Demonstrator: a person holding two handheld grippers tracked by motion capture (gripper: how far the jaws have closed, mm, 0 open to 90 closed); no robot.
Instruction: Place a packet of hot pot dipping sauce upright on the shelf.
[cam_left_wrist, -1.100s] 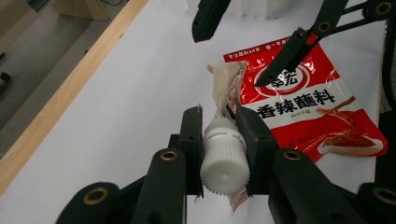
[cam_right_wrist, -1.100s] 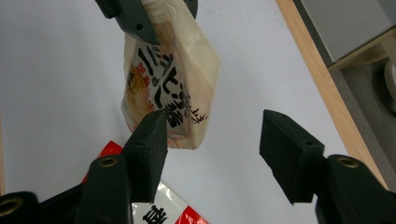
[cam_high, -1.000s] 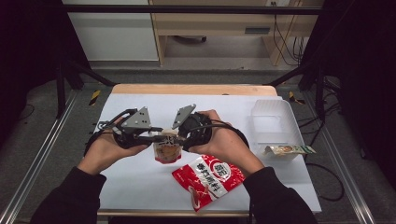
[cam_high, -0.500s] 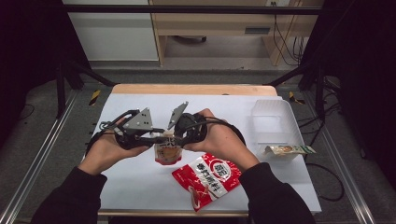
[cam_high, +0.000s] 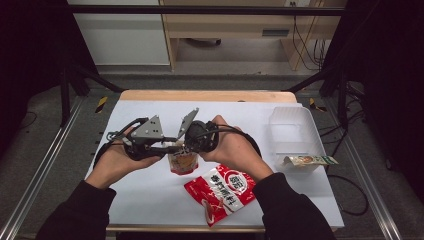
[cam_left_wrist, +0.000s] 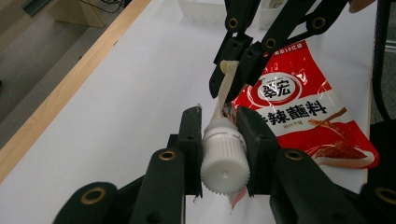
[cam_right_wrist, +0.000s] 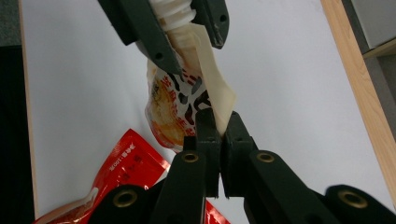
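Now, the scene by parts:
Spouted pouch (cam_high: 182, 162): hung just above the white counter (cam_high: 300, 192), between both hands.
Left tongs (cam_left_wrist: 219, 140): clamped on the pouch's white cap (cam_left_wrist: 224, 158).
Right tongs (cam_right_wrist: 218, 128): had just been closing, pinching the cream tear strip (cam_right_wrist: 217, 102) below the cap.
Done: both grips set.
Left: strip apparently not yet pulled free; cap unopened.
Nearby: red sachet (cam_high: 222, 190), untouched.

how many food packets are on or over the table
3. A spouted pouch is held mid-table between the grippers. A red sauce packet lies flat at the near edge. A small green packet sits by the clear tray; the tray could hide more.
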